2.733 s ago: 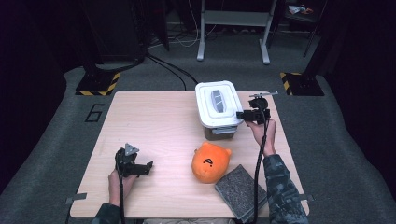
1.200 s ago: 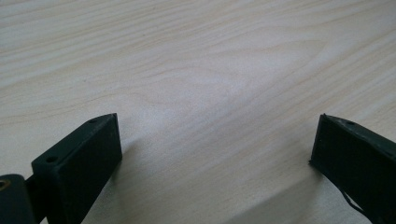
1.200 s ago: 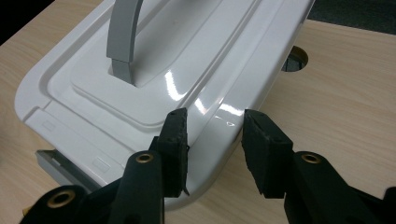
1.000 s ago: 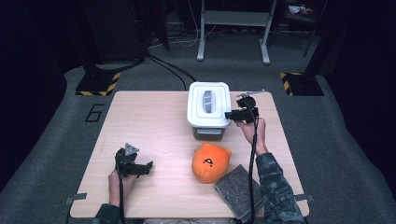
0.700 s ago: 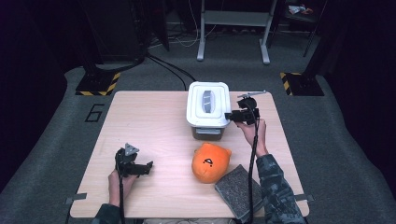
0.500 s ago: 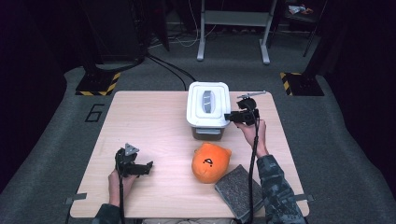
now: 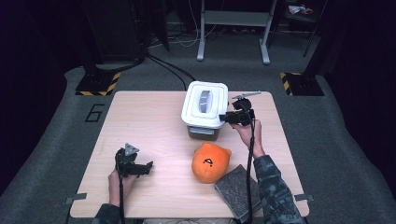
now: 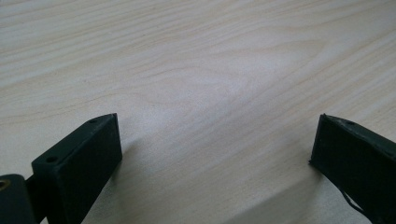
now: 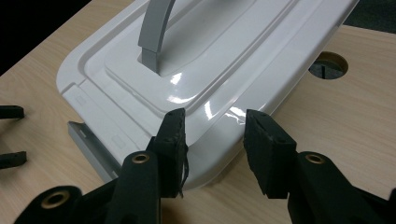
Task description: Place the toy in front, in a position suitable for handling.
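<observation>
On the left, my left gripper sits low over the bare wooden table near my edge, jaws spread wide with nothing between them, well apart from everything else. Moving toward the middle, an orange plush toy lies on the table, and just beside it at the near right a grey speckled pad. Beyond them, toward the far edge, stands the white lidded box, its grey arched handle down the middle of the lid. Now my right gripper is at the box's right side, jaws partly open and straddling the lid's edge, one above the glossy rim and one outside it; I can't say they bite yet. That lid looks like hard, smooth plastic, so I judge it stiff, light and slippery under the pads. The thin lip should give a fair hold if I close squarely, though the handle looks the surer place for lifting.
</observation>
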The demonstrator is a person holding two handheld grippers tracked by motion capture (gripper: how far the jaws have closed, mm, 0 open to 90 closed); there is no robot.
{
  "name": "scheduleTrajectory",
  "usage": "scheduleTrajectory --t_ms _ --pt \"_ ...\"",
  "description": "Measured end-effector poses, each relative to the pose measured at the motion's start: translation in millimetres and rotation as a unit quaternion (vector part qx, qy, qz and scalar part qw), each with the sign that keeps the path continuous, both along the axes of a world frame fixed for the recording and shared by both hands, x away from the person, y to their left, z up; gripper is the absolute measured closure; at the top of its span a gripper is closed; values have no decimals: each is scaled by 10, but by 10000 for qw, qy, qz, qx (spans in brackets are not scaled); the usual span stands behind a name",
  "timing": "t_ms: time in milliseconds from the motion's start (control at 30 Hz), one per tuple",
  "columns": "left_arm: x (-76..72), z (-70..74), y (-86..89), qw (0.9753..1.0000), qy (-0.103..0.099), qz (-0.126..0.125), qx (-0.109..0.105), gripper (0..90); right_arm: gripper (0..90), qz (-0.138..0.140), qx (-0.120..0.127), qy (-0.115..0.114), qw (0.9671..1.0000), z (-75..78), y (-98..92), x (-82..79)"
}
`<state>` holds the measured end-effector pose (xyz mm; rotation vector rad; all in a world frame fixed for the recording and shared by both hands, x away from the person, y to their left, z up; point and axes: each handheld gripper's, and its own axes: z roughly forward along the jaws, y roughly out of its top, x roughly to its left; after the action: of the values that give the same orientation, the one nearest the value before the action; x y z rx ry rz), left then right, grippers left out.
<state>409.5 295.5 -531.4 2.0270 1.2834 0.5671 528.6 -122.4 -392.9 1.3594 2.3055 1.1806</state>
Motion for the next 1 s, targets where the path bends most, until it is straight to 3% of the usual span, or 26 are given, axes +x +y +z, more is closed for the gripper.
scheduleTrajectory --t_ms 367,500,600,700,900,1000 --pt "0 0 0 10000 1 3 -1 13 571 248 -61 -28 9997 8 146 7" --pt "0 0 0 10000 1 2 1 13 511 297 -96 22 9995 14 158 0" --pt "0 0 0 10000 2 1 -1 13 390 241 56 -2 9997 43 93 -38" --pt "0 1 0 10000 3 -1 1 13 267 234 131 -190 9995 126 -64 -143" --pt "4 8 8 10000 44 -33 49 13 182 182 62 -479 9987 210 -287 -365" --pt "5 11 8 10000 62 -32 54 13 154 105 -114 -569 9983 181 -424 -497"
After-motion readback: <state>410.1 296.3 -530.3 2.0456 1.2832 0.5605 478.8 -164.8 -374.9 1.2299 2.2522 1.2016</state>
